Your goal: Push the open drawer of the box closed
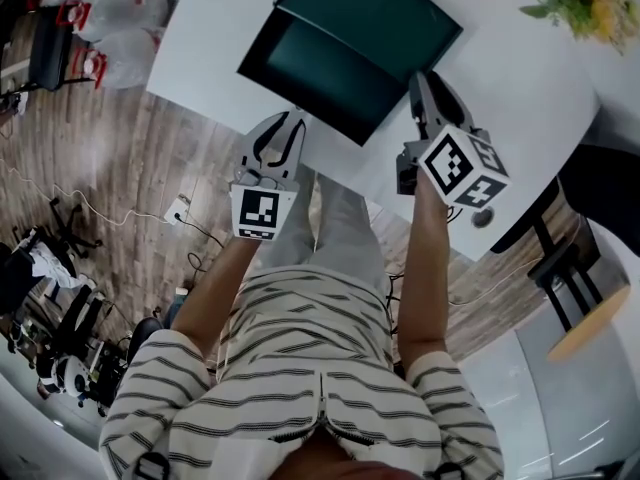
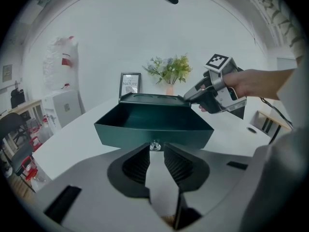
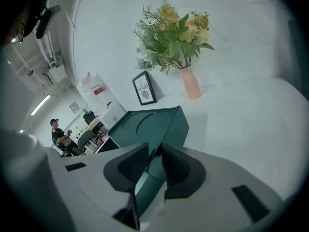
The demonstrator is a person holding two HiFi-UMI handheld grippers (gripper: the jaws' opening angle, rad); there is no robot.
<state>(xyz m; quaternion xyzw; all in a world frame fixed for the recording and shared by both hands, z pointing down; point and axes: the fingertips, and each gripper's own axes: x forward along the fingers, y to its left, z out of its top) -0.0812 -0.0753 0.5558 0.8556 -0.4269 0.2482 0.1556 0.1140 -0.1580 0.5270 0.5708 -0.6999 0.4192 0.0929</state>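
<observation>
On the white table [image 1: 520, 88], the dark green box [image 1: 400, 13] has its drawer [image 1: 320, 68] pulled out toward the person. The drawer's long side runs across in front of them, and inside it only its bare floor shows. At the drawer's front, the left gripper [image 1: 288, 120] has its jaws slightly spread, with the small knob [image 2: 154, 145] at their tips. The right gripper [image 3: 153, 153], jaws partly spread, straddles the box's near right corner.

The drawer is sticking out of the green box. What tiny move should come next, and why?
Probably ease the left gripper forward against the drawer front. The drawer stands wide open, its knob sits right at that gripper's open jaw tips, and the right gripper is at the box corner, seemingly to steady it.
</observation>
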